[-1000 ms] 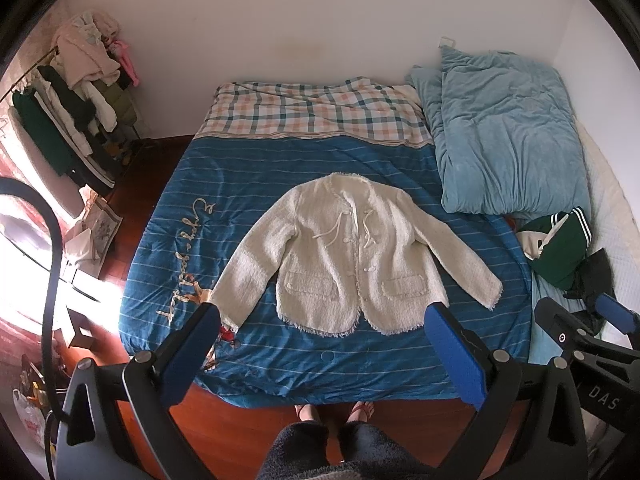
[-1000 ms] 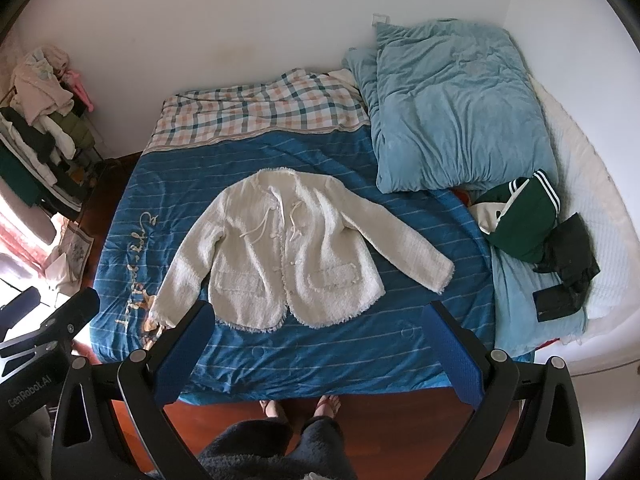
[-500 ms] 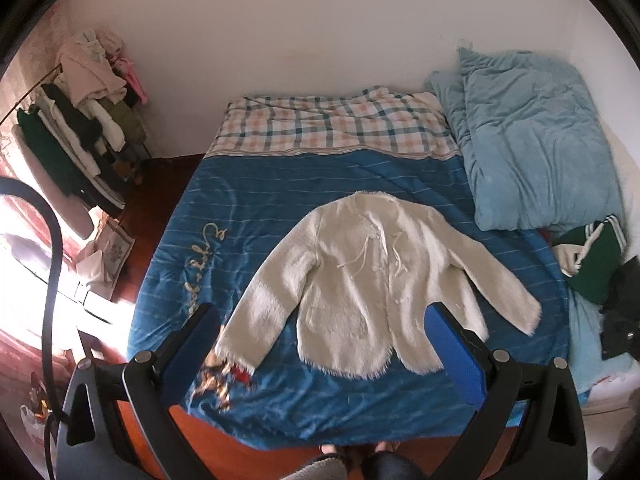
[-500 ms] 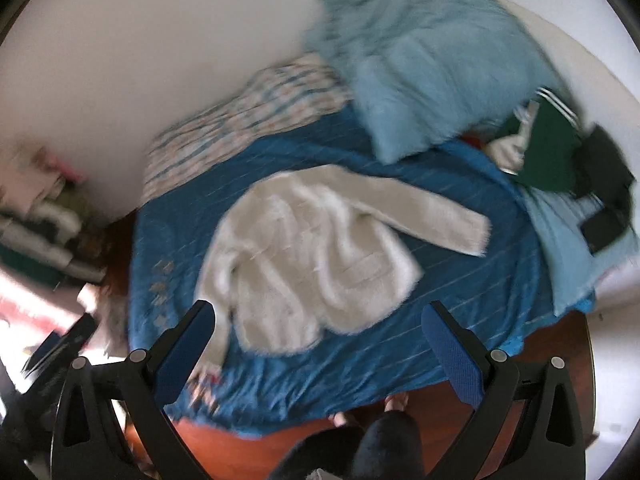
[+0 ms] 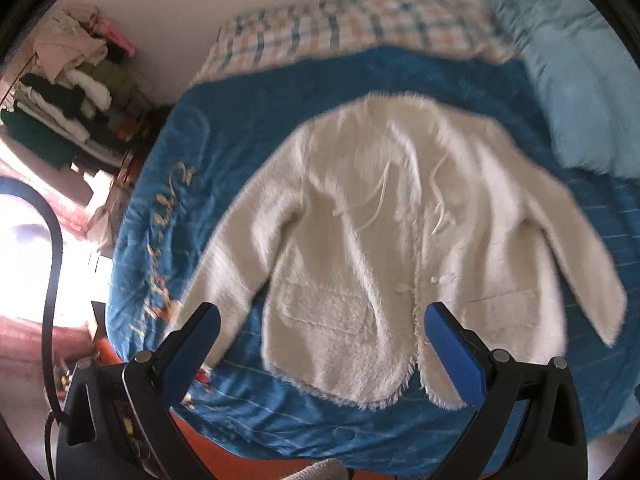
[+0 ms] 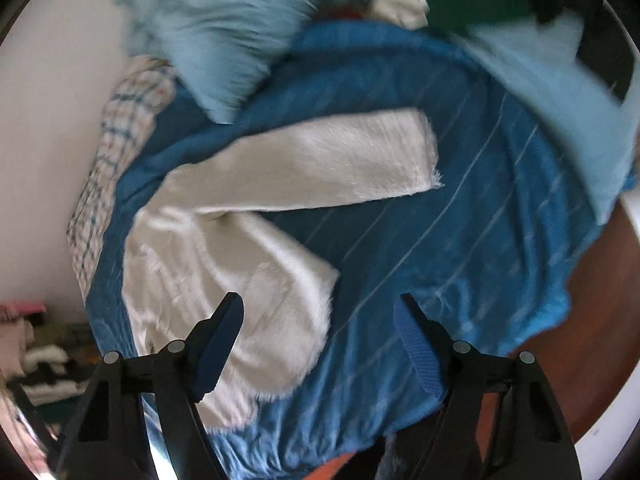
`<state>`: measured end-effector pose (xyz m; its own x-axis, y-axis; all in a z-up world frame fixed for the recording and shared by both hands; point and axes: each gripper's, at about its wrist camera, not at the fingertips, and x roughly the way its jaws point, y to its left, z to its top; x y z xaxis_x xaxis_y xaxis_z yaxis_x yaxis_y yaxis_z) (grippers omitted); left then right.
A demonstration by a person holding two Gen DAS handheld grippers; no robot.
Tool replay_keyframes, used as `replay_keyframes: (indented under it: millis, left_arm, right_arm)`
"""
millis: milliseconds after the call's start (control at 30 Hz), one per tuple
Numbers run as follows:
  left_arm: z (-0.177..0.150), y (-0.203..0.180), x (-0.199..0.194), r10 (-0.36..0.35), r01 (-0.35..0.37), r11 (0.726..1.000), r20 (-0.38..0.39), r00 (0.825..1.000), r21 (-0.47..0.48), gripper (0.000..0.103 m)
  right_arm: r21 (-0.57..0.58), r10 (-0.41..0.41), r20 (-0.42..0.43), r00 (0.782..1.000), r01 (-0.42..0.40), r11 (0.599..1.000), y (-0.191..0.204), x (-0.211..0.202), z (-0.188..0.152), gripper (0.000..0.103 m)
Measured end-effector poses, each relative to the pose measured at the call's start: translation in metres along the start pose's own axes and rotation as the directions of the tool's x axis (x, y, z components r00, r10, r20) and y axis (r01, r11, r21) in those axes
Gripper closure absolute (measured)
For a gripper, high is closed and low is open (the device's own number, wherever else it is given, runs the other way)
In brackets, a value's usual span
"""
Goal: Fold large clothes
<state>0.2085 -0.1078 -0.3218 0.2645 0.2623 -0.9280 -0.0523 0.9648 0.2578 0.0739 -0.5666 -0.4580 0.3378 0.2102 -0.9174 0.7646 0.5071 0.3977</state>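
- Now the cream jacket (image 5: 360,240) lies flat on the blue bedspread (image 5: 248,120), collar toward 12 o'clock.
- Left gripper (image 5: 320,344) is spread wide, holding nothing.
- Right gripper (image 6: 320,340) is closing over the jacket hem, pads not pressing it.

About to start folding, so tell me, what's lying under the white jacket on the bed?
The white jacket lies flat on a blue striped bedspread. Whatever sits beneath the jacket's body is covered.

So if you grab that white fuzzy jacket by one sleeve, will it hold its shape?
Probably not. The jacket lies limp and flat on the blanket, so it should droop. Its thick pile suggests some weight, and the loose ties would likely dangle.
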Motion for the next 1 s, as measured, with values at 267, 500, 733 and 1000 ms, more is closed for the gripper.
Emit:
replay_keyframes:
  millis: [267, 500, 733, 1000]
  left_arm:
    - [0.009, -0.066, 0.115, 0.049, -0.055, 0.998, -0.132, 0.99, -0.039, 0.0]
    - [0.028, -0.117, 0.17, 0.064, -0.068, 0.998, -0.156, 0.986, -0.02, 0.0]
    - [0.055, -0.147, 0.19, 0.076, -0.076, 0.997, -0.154, 0.985, 0.006, 0.0]
    - [0.077, -0.135, 0.182, 0.064, -0.067, 0.998, -0.131, 0.989, -0.022, 0.0]
  right_arm:
    - [0.395, 0.121, -0.002, 0.993, -0.11, 0.912, -0.132, 0.165, 0.101, 0.024]
    - [0.313, 0.201, 0.239, 0.95, -0.271, 0.91, -0.119, 0.196, 0.153, 0.045]
    - [0.258, 0.184, 0.24, 0.953, -0.245, 0.935, -0.075, 0.22, 0.186, 0.095]
    - [-0.117, 0.304, 0.27, 0.914, -0.282, 0.952, 0.059, 0.143, 0.187, 0.096]
